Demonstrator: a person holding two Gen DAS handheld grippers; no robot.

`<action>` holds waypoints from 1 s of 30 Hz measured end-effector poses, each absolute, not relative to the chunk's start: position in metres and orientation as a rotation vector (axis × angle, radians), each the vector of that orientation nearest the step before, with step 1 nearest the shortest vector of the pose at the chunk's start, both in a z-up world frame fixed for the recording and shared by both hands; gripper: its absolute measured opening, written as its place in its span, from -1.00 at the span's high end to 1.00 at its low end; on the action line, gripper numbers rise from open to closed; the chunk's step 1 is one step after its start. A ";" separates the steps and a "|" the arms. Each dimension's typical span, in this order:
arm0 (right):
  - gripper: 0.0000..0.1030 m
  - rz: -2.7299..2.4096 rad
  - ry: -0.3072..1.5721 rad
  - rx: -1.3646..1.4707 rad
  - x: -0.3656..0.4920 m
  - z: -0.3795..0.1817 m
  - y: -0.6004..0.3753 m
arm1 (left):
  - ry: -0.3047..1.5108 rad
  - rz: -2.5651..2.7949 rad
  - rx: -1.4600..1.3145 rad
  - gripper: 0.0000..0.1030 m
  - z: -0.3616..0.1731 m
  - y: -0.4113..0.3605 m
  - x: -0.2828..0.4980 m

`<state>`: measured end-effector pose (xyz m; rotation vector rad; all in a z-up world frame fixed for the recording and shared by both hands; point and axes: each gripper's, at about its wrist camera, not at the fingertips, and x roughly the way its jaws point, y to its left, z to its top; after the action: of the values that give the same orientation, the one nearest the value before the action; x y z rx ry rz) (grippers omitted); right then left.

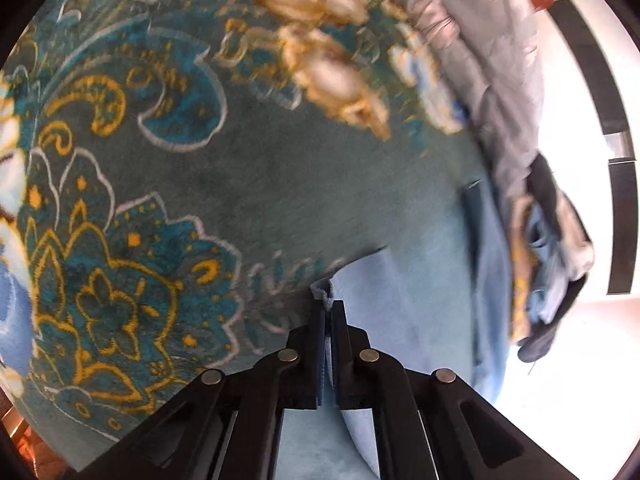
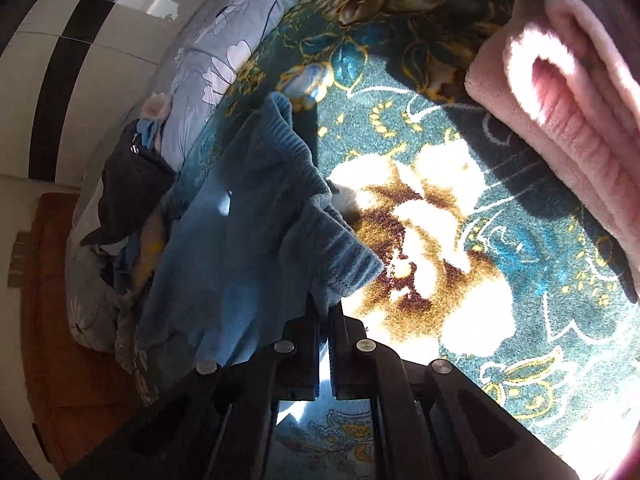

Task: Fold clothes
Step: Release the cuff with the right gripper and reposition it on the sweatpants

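Observation:
A light blue fleece garment (image 1: 404, 312) lies on a teal floral blanket (image 1: 248, 184). In the left wrist view my left gripper (image 1: 329, 307) is shut on a folded edge of that garment, with cloth pinched between the black fingers. In the right wrist view the same blue garment (image 2: 224, 240) spreads to the left, its ribbed cuff (image 2: 344, 256) just ahead of the fingers. My right gripper (image 2: 324, 312) is shut on the garment's edge below that cuff.
A folded pink fleece (image 2: 560, 120) lies at the upper right on the blanket (image 2: 500, 240). A heap of dark and blue clothes (image 2: 128, 184) rests against a grey flowered quilt (image 2: 224, 40). That heap (image 1: 548, 256) is at the right edge in the left view. Beyond is a white wall (image 2: 40, 60).

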<state>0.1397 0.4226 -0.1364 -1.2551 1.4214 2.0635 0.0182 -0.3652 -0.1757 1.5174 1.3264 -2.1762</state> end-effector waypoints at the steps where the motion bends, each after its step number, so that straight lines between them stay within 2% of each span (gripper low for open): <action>1: 0.95 2.076 1.412 -1.241 0.146 -0.128 0.422 | 1.322 -2.214 1.502 0.95 -0.167 -0.363 0.019; 5: 0.95 2.122 1.373 -1.187 0.170 -0.099 0.422 | 1.276 -2.328 1.474 0.95 -0.143 -0.359 0.024; 13: 0.95 1.917 1.354 -1.352 0.191 -0.157 0.427 | 1.204 -2.159 1.615 0.95 -0.190 -0.370 0.035; 22: 0.92 1.955 1.273 -1.444 0.176 -0.144 0.422 | 1.324 -2.169 1.654 0.92 -0.185 -0.375 0.031; 24: 0.76 1.976 1.201 -1.481 0.176 -0.134 0.421 | 1.280 -2.193 1.672 0.90 -0.175 -0.376 0.024; 26: 0.41 1.988 1.055 -1.511 0.175 -0.119 0.420 | 1.228 -2.217 1.683 0.80 -0.166 -0.377 0.016; 28: 0.33 1.998 0.930 -1.512 0.174 -0.102 0.423 | 1.174 -2.243 1.680 0.48 -0.156 -0.381 0.006; 30: 0.28 2.010 0.845 -1.499 0.168 -0.089 0.428 | 1.162 -2.281 1.668 0.31 -0.149 -0.380 -0.013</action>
<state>0.1677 0.4283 -0.0886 -1.4988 0.8452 2.0099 -0.0133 -0.3805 -0.1486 1.6685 1.1619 -2.2814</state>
